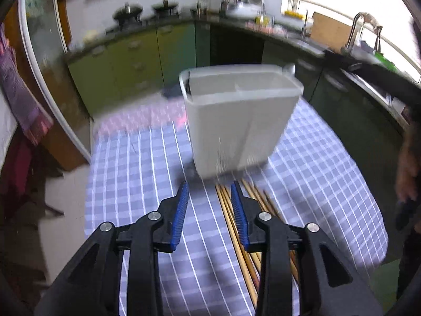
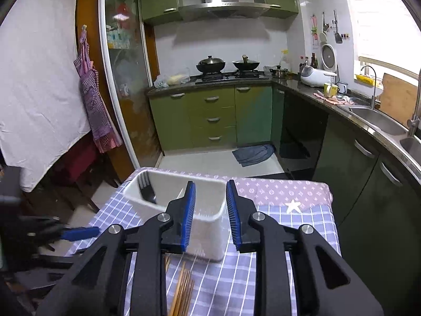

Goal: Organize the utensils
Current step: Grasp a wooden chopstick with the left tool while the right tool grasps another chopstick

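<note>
A white plastic utensil holder (image 1: 238, 121) with a middle divider stands on the blue checked tablecloth (image 1: 136, 173). In the right wrist view the holder (image 2: 208, 231) has a black fork (image 2: 147, 191) standing in its left compartment. Several wooden chopsticks (image 1: 234, 216) lie on the cloth in front of the holder; they also show in the right wrist view (image 2: 183, 287). My left gripper (image 1: 210, 188) is open and empty, low over the cloth, its right finger over the chopsticks. My right gripper (image 2: 210, 187) is open and empty above the holder.
The small table ends at a pink patterned cloth (image 2: 281, 191) with a white star (image 2: 293, 206). Green kitchen cabinets (image 2: 210, 115), a stove with woks (image 2: 210, 64) and a sink (image 2: 379, 117) lie beyond. The left gripper's blue pad (image 2: 80, 233) shows at left.
</note>
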